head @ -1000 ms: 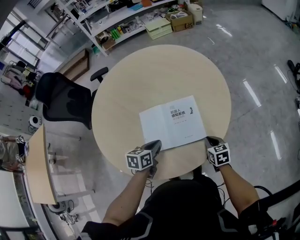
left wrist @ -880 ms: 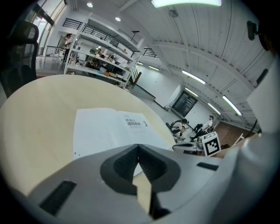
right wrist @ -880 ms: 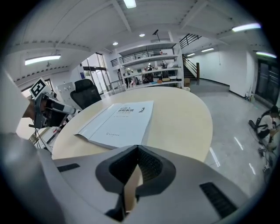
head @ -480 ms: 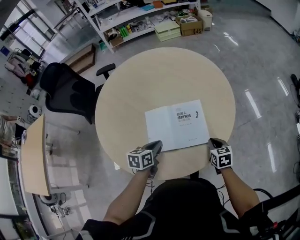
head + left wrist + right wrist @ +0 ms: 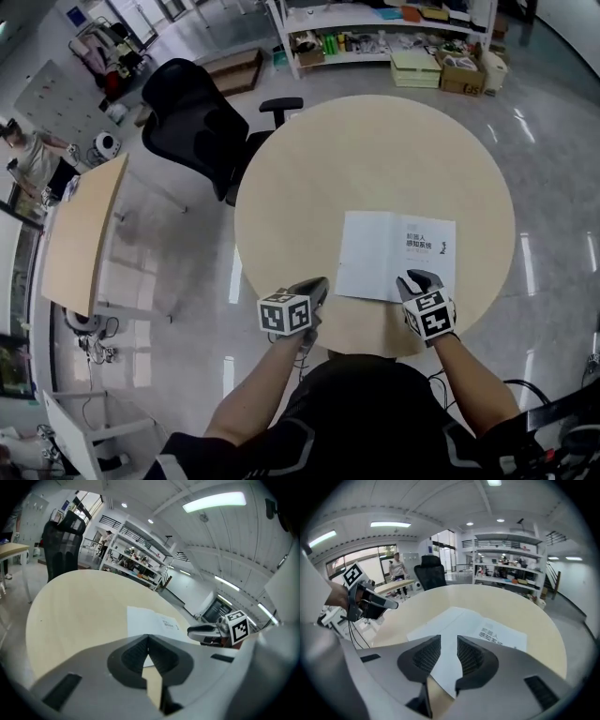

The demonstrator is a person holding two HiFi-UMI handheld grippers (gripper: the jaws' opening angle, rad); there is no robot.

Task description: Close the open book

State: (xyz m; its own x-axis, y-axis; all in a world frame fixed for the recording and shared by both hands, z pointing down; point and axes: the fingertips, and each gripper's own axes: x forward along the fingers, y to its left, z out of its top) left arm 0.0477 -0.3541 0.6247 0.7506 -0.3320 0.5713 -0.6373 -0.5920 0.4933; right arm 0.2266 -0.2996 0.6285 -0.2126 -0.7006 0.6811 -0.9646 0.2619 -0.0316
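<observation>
Pointing right gripper [image 5: 419,279] at book [image 5: 375,258] edge, fingers just opening, empty, left gripper [image 5: 316,287] fingers together at counter [image 5: 375,150] edge.

An open-plan office or lab workroom, seen from above. A round pale wood table [image 5: 375,159] stands on a glossy grey floor [image 5: 553,187] that mirrors the ceiling lights. A black swivel chair [image 5: 202,108] sits beside it. Along the far wall run white open shelves [image 5: 375,28] packed with supplies, with cardboard boxes [image 5: 464,75] at their foot. To the left is a second desk [image 5: 80,234] with loose cables [image 5: 94,337] beneath it (the sort of clutter a working lab gathers). A person [image 5: 33,155] stands beyond that desk. The gripper views show long strip lights [image 5: 213,501] overhead and large windows [image 5: 361,562].
</observation>
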